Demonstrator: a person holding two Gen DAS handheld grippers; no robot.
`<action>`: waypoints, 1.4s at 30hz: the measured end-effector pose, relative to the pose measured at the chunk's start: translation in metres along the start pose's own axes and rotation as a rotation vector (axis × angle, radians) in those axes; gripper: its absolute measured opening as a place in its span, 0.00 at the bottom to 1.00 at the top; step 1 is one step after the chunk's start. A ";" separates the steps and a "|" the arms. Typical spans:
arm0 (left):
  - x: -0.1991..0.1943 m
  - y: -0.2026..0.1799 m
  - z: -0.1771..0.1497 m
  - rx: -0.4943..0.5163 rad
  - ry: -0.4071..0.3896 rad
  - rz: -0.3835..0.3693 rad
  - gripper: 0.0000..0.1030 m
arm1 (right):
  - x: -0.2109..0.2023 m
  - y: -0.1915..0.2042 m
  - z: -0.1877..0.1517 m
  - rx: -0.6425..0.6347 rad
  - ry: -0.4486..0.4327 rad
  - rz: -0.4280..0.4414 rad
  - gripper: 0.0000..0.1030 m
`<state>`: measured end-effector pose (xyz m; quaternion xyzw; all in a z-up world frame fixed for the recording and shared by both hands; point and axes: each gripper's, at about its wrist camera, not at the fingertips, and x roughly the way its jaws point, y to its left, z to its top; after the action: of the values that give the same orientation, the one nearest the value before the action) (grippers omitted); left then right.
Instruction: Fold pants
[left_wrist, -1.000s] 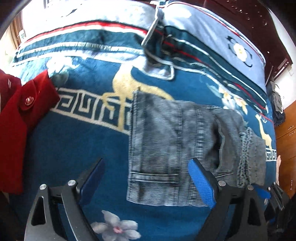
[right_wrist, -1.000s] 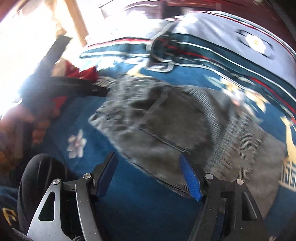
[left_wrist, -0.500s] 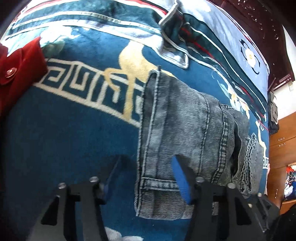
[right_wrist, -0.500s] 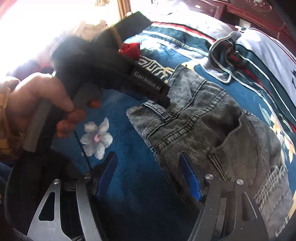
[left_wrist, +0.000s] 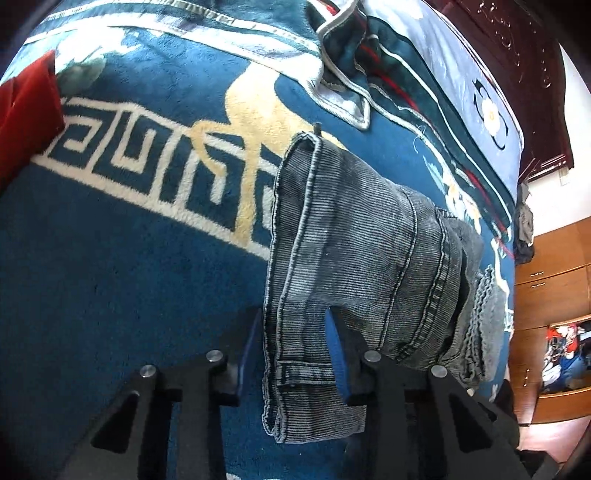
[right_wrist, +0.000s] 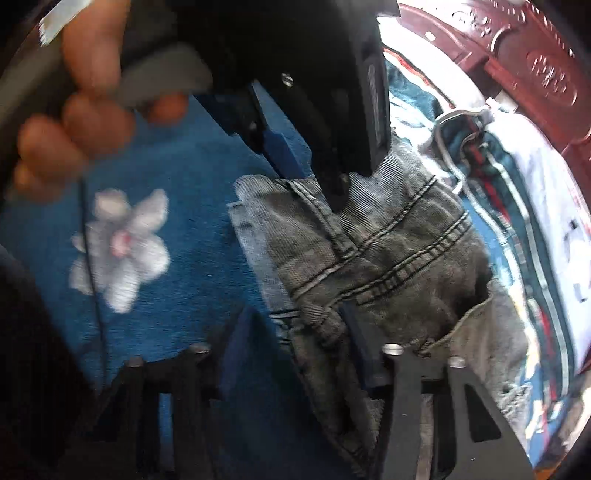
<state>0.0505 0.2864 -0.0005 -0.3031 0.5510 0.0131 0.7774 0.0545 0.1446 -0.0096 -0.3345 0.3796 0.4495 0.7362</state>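
The grey denim pants (left_wrist: 354, 258) lie folded on a blue patterned blanket (left_wrist: 110, 266). In the left wrist view my left gripper (left_wrist: 293, 332) is open, its two fingers straddling the waistband edge of the pants at the near end. In the right wrist view the pants (right_wrist: 388, 266) fill the centre, and my right gripper (right_wrist: 291, 336) is open with its fingers either side of the pants' near edge. The left gripper (right_wrist: 314, 173) shows there from the outside, pressed down on the far corner of the waistband, with the hand holding it at upper left.
A red garment (left_wrist: 26, 110) lies at the left edge of the bed. A rumpled blue striped quilt (left_wrist: 406, 74) lies beyond the pants, with a dark wooden headboard (right_wrist: 517, 74) behind. Wooden cabinets (left_wrist: 546, 295) stand at the right.
Both grippers have moved in and down onto the pants. The left gripper's fingers now straddle the waistband edge, and the right gripper has closed in on the near edge beside it.
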 end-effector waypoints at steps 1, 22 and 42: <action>-0.001 0.001 0.000 -0.004 -0.002 -0.006 0.36 | 0.000 0.001 -0.001 -0.002 -0.005 -0.013 0.32; -0.010 -0.011 0.006 -0.094 -0.035 -0.069 0.41 | -0.048 -0.049 -0.013 0.384 -0.129 0.171 0.19; -0.063 -0.099 0.017 0.050 -0.198 -0.052 0.13 | -0.085 -0.081 -0.033 0.522 -0.214 0.191 0.14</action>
<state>0.0750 0.2338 0.1026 -0.2949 0.4635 0.0089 0.8355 0.0937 0.0520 0.0597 -0.0471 0.4323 0.4365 0.7877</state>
